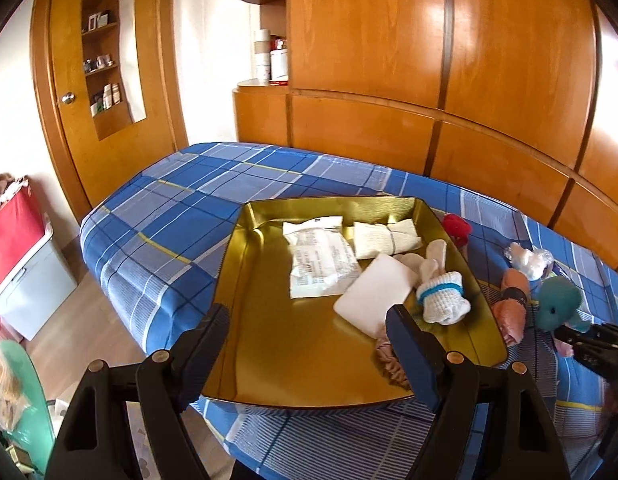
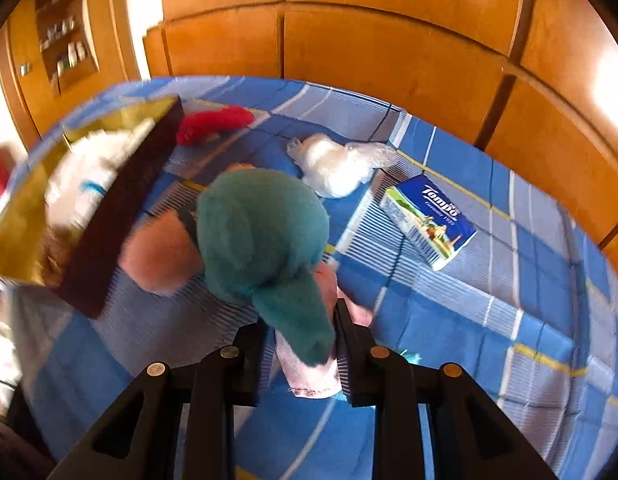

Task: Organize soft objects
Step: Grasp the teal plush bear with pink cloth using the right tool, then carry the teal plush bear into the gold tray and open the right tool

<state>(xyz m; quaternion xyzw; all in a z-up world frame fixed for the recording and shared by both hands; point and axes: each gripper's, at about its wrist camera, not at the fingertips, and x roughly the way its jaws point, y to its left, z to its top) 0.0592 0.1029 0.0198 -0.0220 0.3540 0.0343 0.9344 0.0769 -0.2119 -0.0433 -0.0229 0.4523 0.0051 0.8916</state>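
Note:
A gold tray [image 1: 269, 344] lies on the blue plaid bed and holds white packets [image 1: 321, 264], a white pad [image 1: 373, 292], a white sock with a blue band [image 1: 443, 298] and a pinkish cloth [image 1: 389, 360]. My left gripper [image 1: 309, 332] is open and empty over the tray's near edge. My right gripper [image 2: 301, 336] is shut on a teal plush toy [image 2: 261, 232], gripping its lower part; the toy [image 1: 557, 300] also shows right of the tray in the left wrist view. A peach rolled cloth [image 2: 161, 256] lies beside the toy, next to the tray's wall [image 2: 121, 208].
On the bed right of the tray lie a red soft object [image 2: 213, 124], a white bundle in clear plastic [image 2: 337, 164] and a blue Tempo tissue pack [image 2: 429, 220]. Wooden wardrobes [image 1: 429, 60] stand behind the bed. A red and white box [image 1: 21, 252] sits on the floor at left.

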